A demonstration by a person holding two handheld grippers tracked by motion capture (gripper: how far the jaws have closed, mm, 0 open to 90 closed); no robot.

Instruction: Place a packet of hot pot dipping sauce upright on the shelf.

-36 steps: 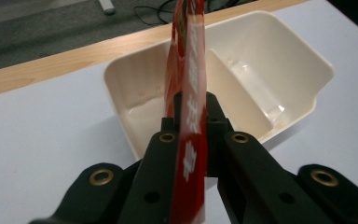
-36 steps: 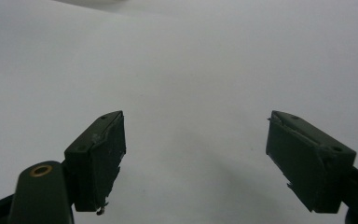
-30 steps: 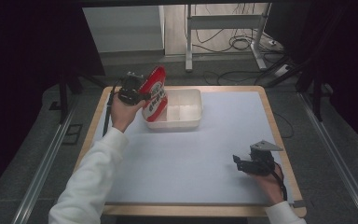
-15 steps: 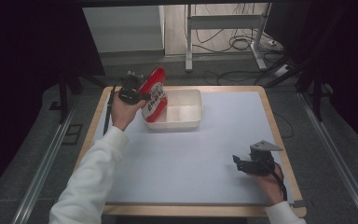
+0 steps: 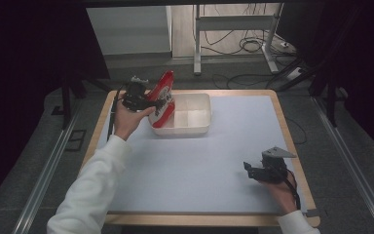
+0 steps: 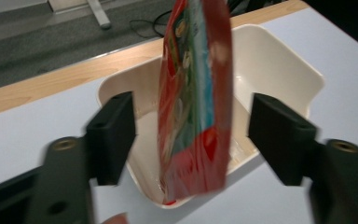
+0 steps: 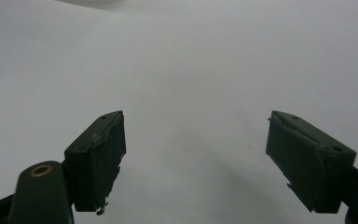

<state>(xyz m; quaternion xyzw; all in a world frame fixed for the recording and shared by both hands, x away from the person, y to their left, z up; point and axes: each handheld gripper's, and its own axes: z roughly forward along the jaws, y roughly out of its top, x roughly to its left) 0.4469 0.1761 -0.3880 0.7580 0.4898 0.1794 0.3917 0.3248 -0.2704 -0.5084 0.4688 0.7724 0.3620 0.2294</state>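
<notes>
Roughly at the release stage, judging by the layout. Left gripper [image 5: 159,103] up at the far-left part of the surface [image 5: 199,165], beside the tub [image 5: 195,127]; jaws spread wide in the left gripper view, gaps on both sides of the pouch [image 6: 196,102], so nothing clamped. Pouch [image 5: 162,97] red, standing tall and tilted, bottom end down inside the tub's left compartment, top sticking up well above the rim. Cannot tell whether resting on the tub floor or against the wall; bottom edge looks level with the near rim [image 6: 168,205] in the left gripper view. Tub white, shallow, divider in the middle, right compartment looks bare. Placing mostly done: pouch in the tub, grip let go. Left to do, as a judgement: back the left gripper out without knocking the pouch over, maybe lay it flat if upright won't hold. Risk of tipping out over the rim, leaning as it is. Right gripper [image 5: 251,169] down at the near-right corner, well apart from the tub, jaws wide apart, empty, pointing at bare surface [image 7: 191,70]. No part in the work right now.
</notes>
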